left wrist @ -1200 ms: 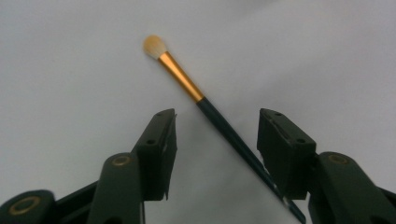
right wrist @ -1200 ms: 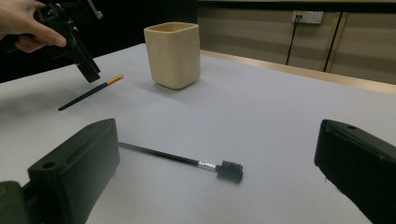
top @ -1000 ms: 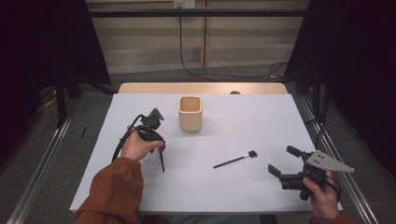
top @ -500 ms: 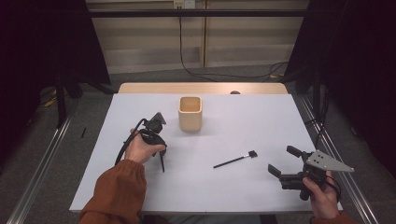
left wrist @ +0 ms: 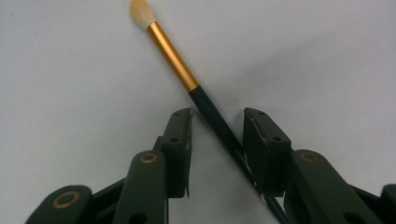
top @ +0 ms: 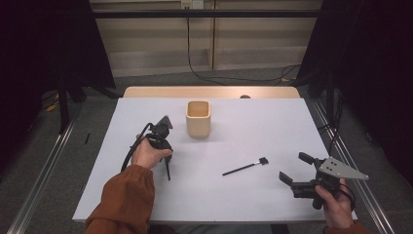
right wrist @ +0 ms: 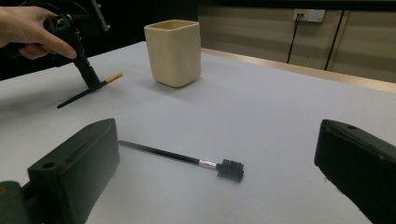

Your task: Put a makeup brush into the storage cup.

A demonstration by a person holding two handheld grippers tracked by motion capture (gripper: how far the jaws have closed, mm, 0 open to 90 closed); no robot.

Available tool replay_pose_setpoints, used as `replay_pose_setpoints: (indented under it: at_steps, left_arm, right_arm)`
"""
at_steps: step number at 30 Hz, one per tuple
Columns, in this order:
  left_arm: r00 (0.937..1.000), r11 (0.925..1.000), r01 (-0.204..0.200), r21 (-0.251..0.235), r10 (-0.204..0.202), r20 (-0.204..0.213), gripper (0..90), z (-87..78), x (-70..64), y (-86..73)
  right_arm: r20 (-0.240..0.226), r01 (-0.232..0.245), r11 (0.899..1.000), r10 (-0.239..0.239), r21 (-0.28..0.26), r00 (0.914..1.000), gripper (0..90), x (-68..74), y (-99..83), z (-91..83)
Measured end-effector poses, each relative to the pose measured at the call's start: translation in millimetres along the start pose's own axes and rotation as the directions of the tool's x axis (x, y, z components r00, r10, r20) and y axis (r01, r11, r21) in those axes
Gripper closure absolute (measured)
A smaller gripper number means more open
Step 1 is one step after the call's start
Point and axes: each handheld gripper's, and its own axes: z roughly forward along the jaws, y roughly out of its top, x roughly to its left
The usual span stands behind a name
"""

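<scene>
Straddling gold-ferruled brush, left claw gapes; tuft visible close-up.

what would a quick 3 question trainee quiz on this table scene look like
1. True or false: the fingers of the left gripper straddle the dark handle of the gold-banded brush.
2. Which thing lies closest in front of the right gripper? A) the beige cup B) the black comb-head brush C) a sponge
3. Fill in: the beige cup stands ____ on the white table.

Key: 1 true: the handle runs between the open fingers, which have not closed on it. 2 B. 3 upright.
</scene>
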Motion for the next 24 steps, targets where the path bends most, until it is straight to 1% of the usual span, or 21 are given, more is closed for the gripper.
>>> replay_pose_setpoints:
  at_steps: [2, 3, 4, 5, 6, 10, 15, 16, 17, 19, 22, 24]
  left_arm:
    - [1.0000, 1.0000, -0.001, 0.007, 0.001, -0.003, 64.5, -0.2, 0.3, 0.6]
    - [0.9999, 0.9999, 0.015, 0.004, -0.015, -0.003, 66.6, 0.3, 0.6, 1.0]
    - [0.9999, 0.9999, 0.016, 0.005, -0.016, -0.006, 68.6, 0.5, 1.5, 1.2]
    - [0.9998, 0.9998, 0.020, 0.010, -0.020, -0.007, 68.6, 0.6, 2.6, 1.3]
    - [0.9996, 0.9997, 0.024, 0.010, -0.024, -0.013, 73.3, 0.7, 3.6, 1.4]
    - [0.9993, 0.9994, 0.035, 0.001, -0.035, -0.011, 77.6, 1.5, 5.5, 1.0]
    - [0.9996, 0.9996, 0.027, 0.007, -0.027, -0.007, 83.4, 1.1, 8.0, 1.2]
    - [0.9995, 0.9995, 0.033, 0.006, -0.033, -0.001, 83.4, 0.9, 8.9, 1.0]
    - [0.9996, 0.9997, 0.025, 0.001, -0.025, 0.009, 83.8, 0.6, 11.2, 0.5]
    - [0.9995, 0.9996, 0.027, 0.001, -0.027, 0.017, 83.8, 0.1, 12.1, 0.0]
    - [0.9999, 1.0000, 0.006, -0.007, -0.006, 0.009, 83.9, -0.6, 10.6, -0.6]
    - [0.9999, 1.0000, 0.003, -0.009, -0.003, 0.015, 84.0, -1.1, 10.9, -0.7]
  right_arm:
    - [0.000, 0.001, 1.000, -0.001, 0.001, 1.0000, 0.0, -0.1, 0.0, 0.1]
    - [0.001, 0.000, 1.000, 0.000, 0.001, 1.0000, 0.0, -0.2, 0.0, 0.2]
    - [0.000, -0.002, 1.000, 0.002, 0.002, 1.0000, 0.0, 0.1, 0.0, 0.2]
    - [0.000, -0.002, 1.000, 0.002, 0.002, 1.0000, 0.0, 0.1, 0.0, 0.2]
    - [0.000, 0.002, 1.000, -0.002, 0.001, 1.0000, 0.0, 0.1, 0.1, 0.1]
    - [0.001, 0.003, 1.000, -0.003, 0.000, 1.0000, 0.0, 0.2, 0.0, -0.4]
    - [-0.001, 0.002, 1.000, -0.002, 0.000, 1.0000, 0.0, 0.2, 0.0, -0.3]
    - [-0.002, 0.002, 1.000, -0.002, 0.002, 1.0000, 0.0, 0.1, 0.0, -0.1]
    - [-0.003, -0.004, 1.000, 0.004, 0.004, 1.0000, 0.0, 0.4, -0.1, 0.2]
    - [-0.002, -0.002, 1.000, 0.002, 0.004, 1.0000, 0.0, 0.3, -0.2, 0.2]
    - [-0.003, -0.001, 1.000, 0.001, 0.005, 1.0000, 0.0, 0.3, -0.2, 0.1]
    - [-0.004, 0.001, 1.000, -0.001, 0.006, 1.0000, 0.0, 0.3, -0.3, 0.2]
